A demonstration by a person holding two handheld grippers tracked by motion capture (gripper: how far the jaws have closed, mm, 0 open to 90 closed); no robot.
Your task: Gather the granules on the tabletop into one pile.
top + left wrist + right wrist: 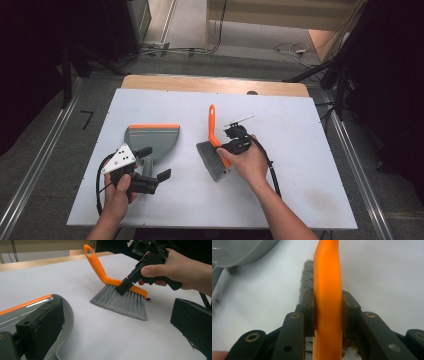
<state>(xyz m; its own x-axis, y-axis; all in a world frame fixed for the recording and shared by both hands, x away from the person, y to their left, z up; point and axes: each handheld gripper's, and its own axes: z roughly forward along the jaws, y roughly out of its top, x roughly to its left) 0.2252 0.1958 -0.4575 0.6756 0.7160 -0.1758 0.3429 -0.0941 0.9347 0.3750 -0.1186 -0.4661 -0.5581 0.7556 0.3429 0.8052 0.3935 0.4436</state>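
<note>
Right tool (226, 148) being pressed onto orange back of brush (216, 150), brush lying mid-bench, bristles toward near edge. Grip best being kept square on back, bristles being kept flat on bench (300, 165). Left tool (152, 162) being held spread astride handle of dustpan (152, 137), left of bench centre; pan lip wants holding down firmly.

I count one brush (214, 150) (orange handle, grey bristles) toward the right side of the table (310, 165), and one dustpan (151, 139) toward its left edge. Two grippers: left gripper (155, 162) near the front-left corner, right gripper (226, 150) mid-table. Two hands, one table. One tiny reddish speck (148, 299) by the bristles.
</note>
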